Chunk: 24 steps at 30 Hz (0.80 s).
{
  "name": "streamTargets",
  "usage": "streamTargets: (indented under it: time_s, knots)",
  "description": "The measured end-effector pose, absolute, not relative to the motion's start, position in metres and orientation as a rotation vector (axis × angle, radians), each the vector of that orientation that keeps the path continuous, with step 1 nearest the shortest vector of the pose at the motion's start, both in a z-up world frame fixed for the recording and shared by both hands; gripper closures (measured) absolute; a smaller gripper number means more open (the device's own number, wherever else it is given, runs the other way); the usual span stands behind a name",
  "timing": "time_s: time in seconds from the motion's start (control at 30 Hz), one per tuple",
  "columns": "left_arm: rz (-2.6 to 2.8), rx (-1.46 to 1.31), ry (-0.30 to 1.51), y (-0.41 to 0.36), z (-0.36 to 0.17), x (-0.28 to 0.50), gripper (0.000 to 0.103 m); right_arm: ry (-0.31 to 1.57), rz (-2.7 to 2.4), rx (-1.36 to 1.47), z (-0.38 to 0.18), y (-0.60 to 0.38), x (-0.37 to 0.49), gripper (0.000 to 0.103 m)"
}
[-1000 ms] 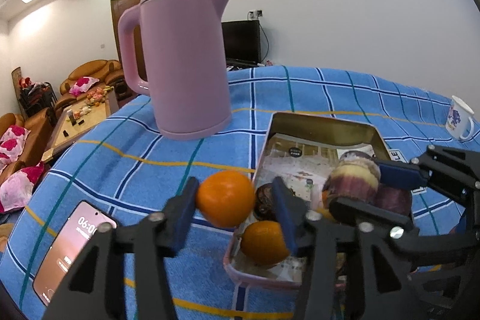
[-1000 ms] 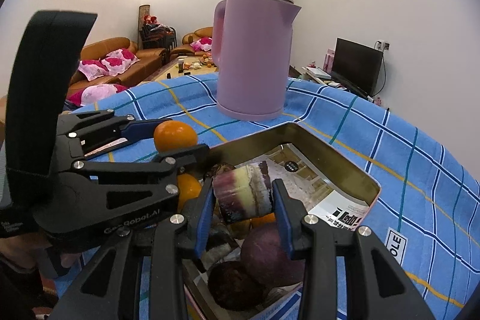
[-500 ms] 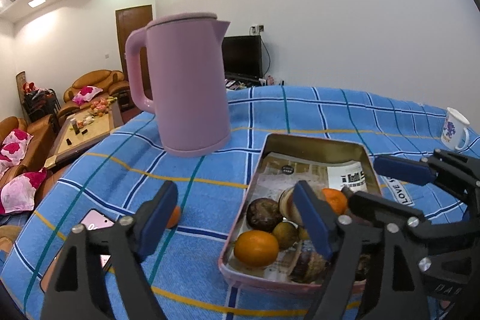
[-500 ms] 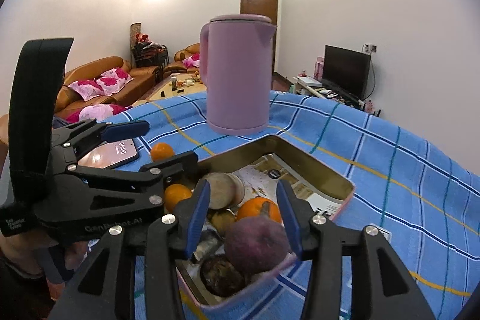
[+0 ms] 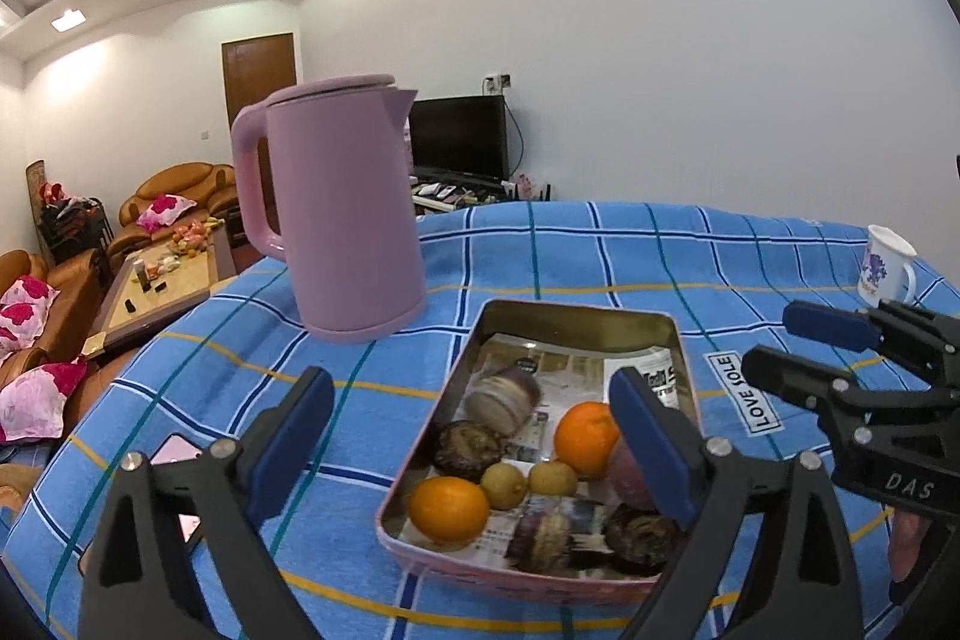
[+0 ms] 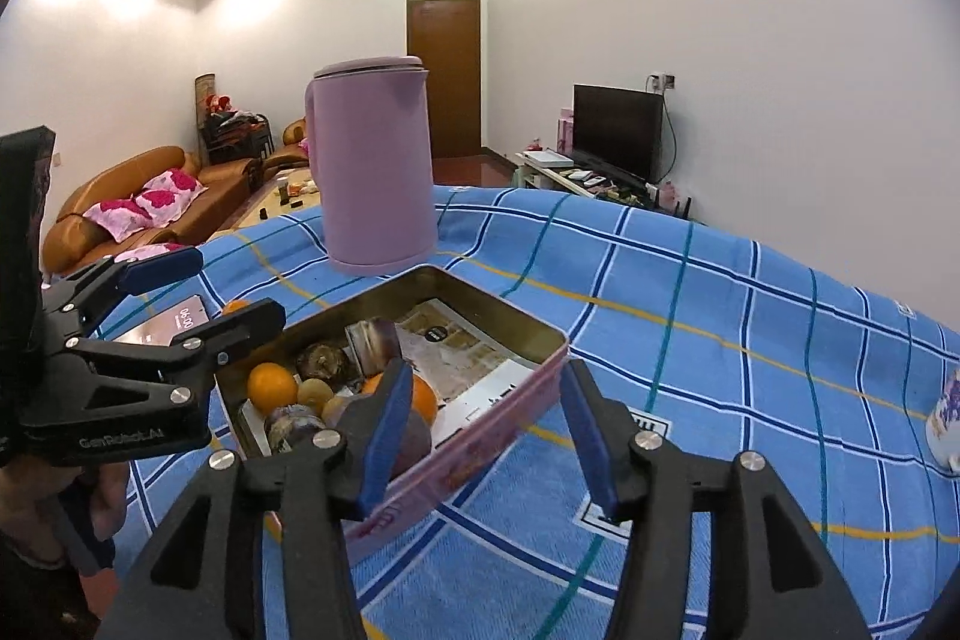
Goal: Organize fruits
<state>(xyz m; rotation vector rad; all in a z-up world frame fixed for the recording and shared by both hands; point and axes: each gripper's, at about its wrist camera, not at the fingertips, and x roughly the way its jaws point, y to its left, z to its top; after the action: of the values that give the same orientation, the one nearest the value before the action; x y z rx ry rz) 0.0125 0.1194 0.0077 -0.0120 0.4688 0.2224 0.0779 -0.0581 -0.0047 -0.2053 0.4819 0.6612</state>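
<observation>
Hovering: left gripper [image 5: 474, 436], jaws just opened wide, empty
Right gripper [image 6: 489, 436]: jaws just widening, empty
Tin tray [image 5: 684, 370]: 2 oranges [image 5: 449, 511] inside

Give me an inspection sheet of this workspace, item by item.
Surface: blue checked cloth over the table.
Job's things: tin tray holding two oranges, small yellow-green fruits and dark fruits on printed paper; one orange outside it, near the phone.
Clutter: pink kettle, phone, mug.
Grippers: left gripper open, empty; right gripper open, empty; jaws of both have just been opening.
Cables: one at the wall socket by the TV.
Surroundings: sofas, coffee table, door.
</observation>
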Motion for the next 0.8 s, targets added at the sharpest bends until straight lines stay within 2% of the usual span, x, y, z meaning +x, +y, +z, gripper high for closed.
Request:
streamTargets:
  time_s: [0.8]
  knots:
    - [0.184, 0.027, 0.462, 0.090, 0.010, 0.013, 0.007, 0.474, 0.624, -0.180, -0.005, -0.076, 0.076, 0.049]
